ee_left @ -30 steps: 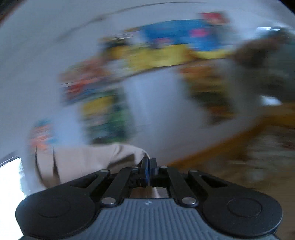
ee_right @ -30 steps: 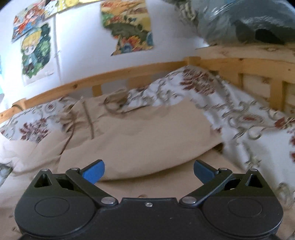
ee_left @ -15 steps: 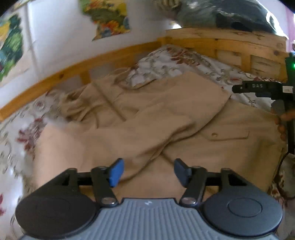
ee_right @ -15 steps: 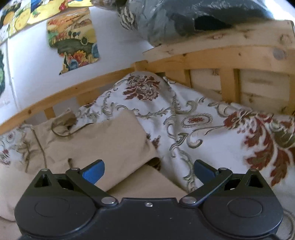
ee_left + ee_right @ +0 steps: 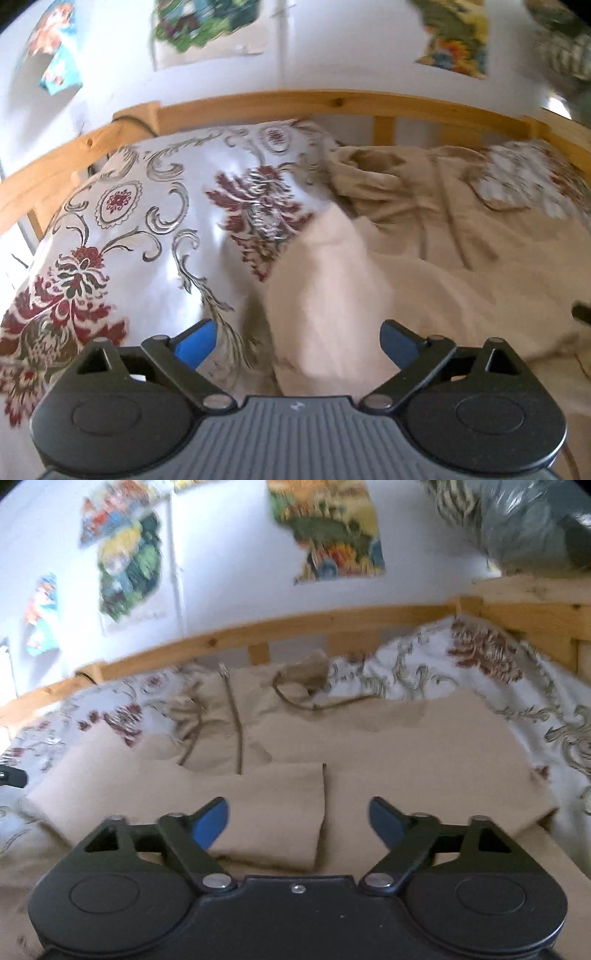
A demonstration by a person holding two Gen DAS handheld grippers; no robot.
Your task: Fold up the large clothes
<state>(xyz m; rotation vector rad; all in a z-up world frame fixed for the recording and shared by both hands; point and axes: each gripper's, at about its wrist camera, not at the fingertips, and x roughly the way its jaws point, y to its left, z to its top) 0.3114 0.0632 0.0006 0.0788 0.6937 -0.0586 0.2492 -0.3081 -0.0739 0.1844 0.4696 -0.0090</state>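
Observation:
A large beige garment (image 5: pixel 369 746) lies spread on the bed, with a folded sleeve (image 5: pixel 266 805) laid across its middle and a drawstring hood near the far rail. In the left wrist view its left edge (image 5: pixel 332 280) lies bunched over the floral bedspread (image 5: pixel 140 229). My left gripper (image 5: pixel 297 341) is open and empty, just above that edge. My right gripper (image 5: pixel 297 818) is open and empty, low over the sleeve's cuff end.
A wooden bed rail (image 5: pixel 295 631) runs along the far side, with a taller wooden end board (image 5: pixel 535 605) at the right. Posters (image 5: pixel 129 565) hang on the white wall. A dark bundle (image 5: pixel 517 520) sits on the end board. The floral bedspread (image 5: pixel 498 686) surrounds the garment.
My left gripper was shut on the beige cloth, held up in the air; it has let go, opened wide and swung left. My right gripper stayed open and swung back over the garment.

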